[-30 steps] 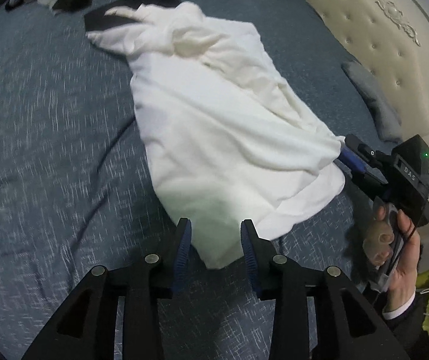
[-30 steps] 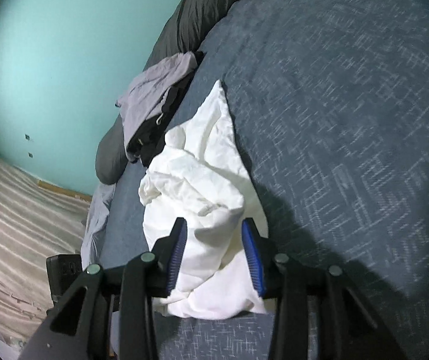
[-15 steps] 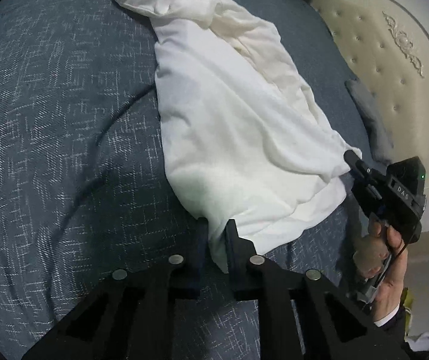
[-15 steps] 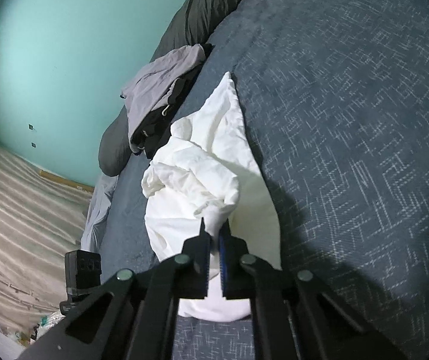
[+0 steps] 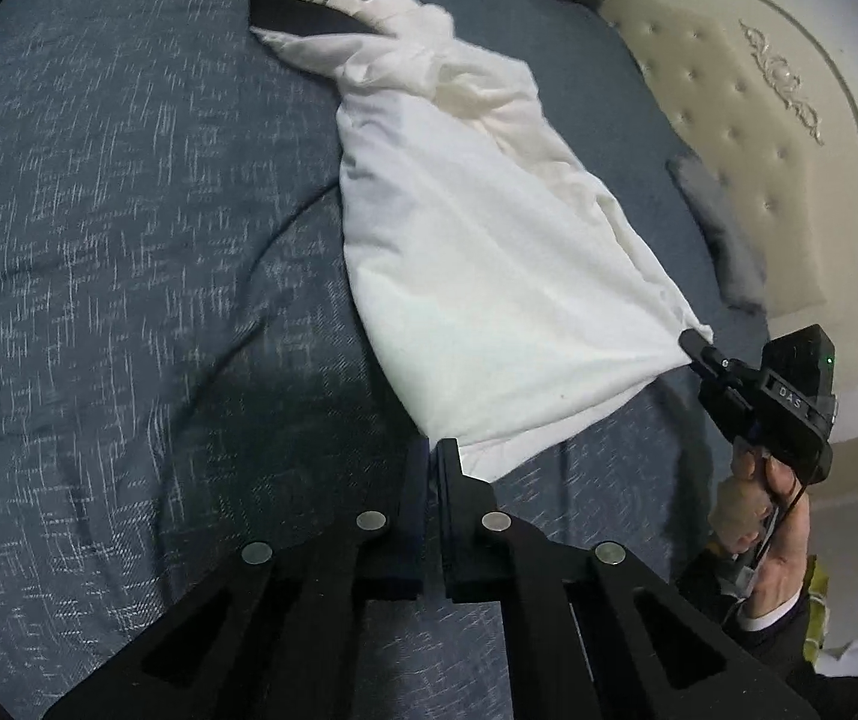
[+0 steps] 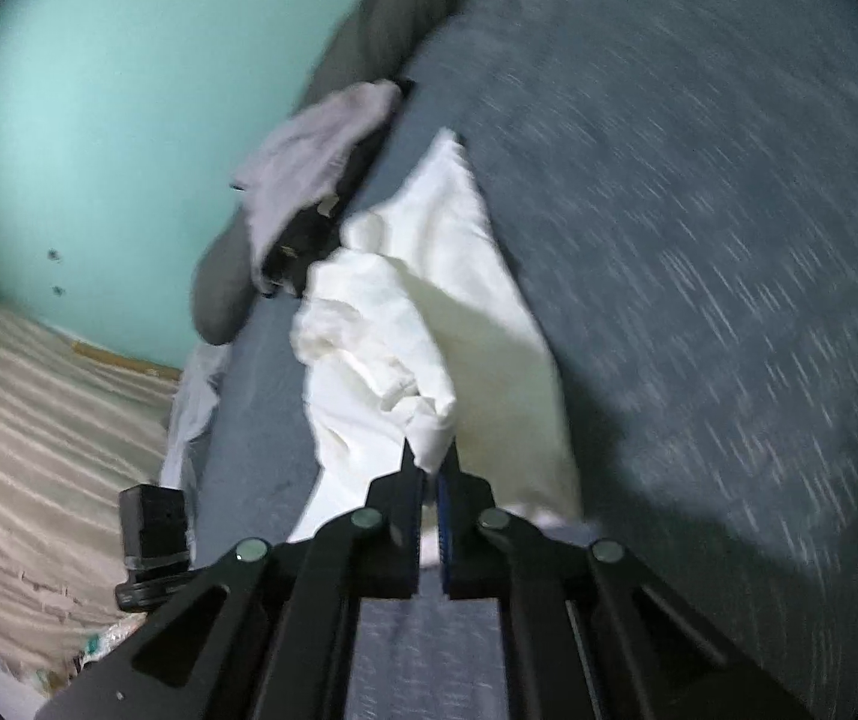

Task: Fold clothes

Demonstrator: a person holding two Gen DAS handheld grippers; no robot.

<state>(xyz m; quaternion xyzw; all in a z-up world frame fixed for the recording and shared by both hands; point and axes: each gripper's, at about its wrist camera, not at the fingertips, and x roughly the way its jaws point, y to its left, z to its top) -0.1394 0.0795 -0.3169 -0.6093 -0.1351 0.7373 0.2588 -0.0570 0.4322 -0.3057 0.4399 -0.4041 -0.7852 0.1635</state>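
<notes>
White garment (image 5: 489, 276) on bed (image 5: 129, 240): long axis toward 11 o'clock, near corners pinched by left gripper (image 5: 434, 450) and right gripper (image 5: 696, 345).

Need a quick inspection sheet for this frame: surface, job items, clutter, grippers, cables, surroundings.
Surface: blue bedspread, creased.
Job's things: white garment lying lengthwise, rumpled at the far end, which overlaps a black cloth.
Clutter: grey and dark clothes heaped near the garment's far end; grey pillow.
Grippers: left gripper shut on the garment's near hem; right gripper shut on another corner of it.
Cables: thin black cable by the person's hand.
Surroundings: teal wall; cream tufted headboard.
</notes>
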